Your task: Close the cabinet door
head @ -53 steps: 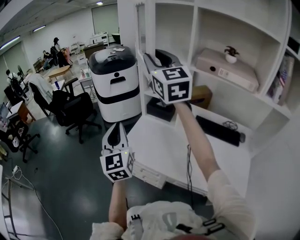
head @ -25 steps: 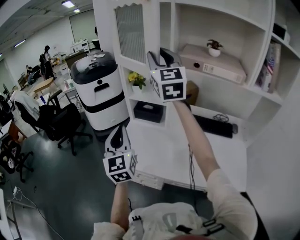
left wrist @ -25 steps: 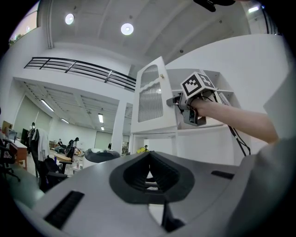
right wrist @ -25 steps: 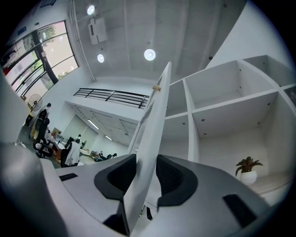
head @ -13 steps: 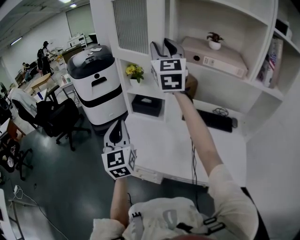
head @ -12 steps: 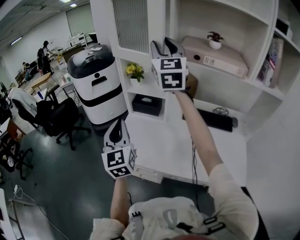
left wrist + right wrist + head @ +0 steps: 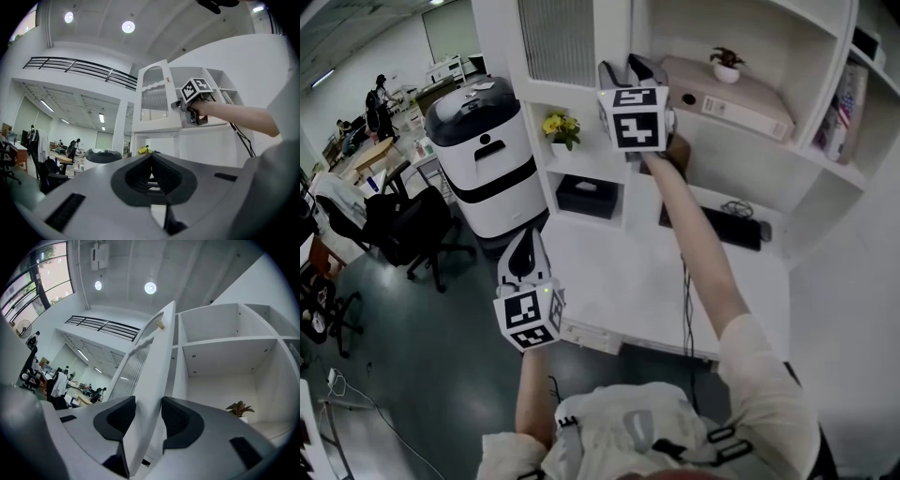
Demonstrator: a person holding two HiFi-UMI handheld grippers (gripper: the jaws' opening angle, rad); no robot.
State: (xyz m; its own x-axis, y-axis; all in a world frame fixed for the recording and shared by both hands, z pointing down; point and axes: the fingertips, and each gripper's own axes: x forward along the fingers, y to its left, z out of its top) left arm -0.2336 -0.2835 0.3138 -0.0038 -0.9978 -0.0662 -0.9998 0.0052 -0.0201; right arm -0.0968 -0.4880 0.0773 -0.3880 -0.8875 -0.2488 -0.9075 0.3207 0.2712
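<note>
The white cabinet door with a ribbed glass panel stands partly open at the upper left of the shelf unit. My right gripper is raised at the door's free edge. In the right gripper view the door runs between the jaws of the right gripper, which have just been opening and stand open around it. My left gripper hangs low in front of the desk, shut and empty. In the left gripper view the left gripper faces the door and the right gripper.
A white desk with a keyboard lies below the shelves. Yellow flowers and a black box sit in the left cubbies. A potted plant stands on a flat white box. A round white machine and an office chair are at the left.
The right gripper has moved a little along with the door's edge, and the door's ribbed face now shows more. The left gripper has stayed where it was.
</note>
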